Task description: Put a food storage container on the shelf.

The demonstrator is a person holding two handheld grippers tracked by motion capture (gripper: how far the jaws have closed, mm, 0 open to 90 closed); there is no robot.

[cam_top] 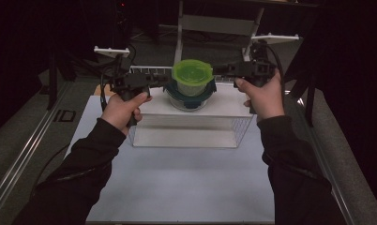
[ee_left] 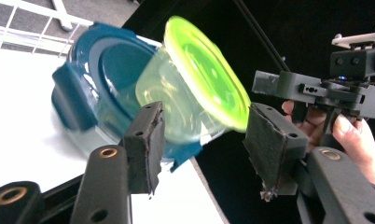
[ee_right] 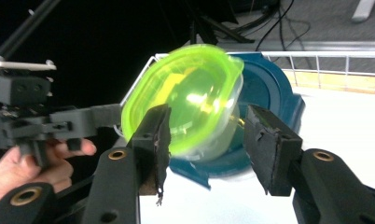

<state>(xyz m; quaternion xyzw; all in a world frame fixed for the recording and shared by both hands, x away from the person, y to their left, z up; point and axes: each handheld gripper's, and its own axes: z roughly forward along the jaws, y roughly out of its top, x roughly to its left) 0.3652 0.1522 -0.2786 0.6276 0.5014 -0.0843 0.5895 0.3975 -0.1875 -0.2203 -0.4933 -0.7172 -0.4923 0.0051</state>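
A white table point(cam_top: 186, 183) is seen under the high view. A clear box point(cam_top: 189, 131) is placed on it near the middle. Behind the box, a blue-lidded container point(cam_top: 190, 96) rests on the surface, and a white wire rack point(cam_top: 151, 69) is set at the far edge.

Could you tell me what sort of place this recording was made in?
Probably a lab recording bench, not a kitchen: a white table in a dark room, stacked food containers beside a clear bin, a person's hand-held left tongs and right tongs, and stand legs behind.
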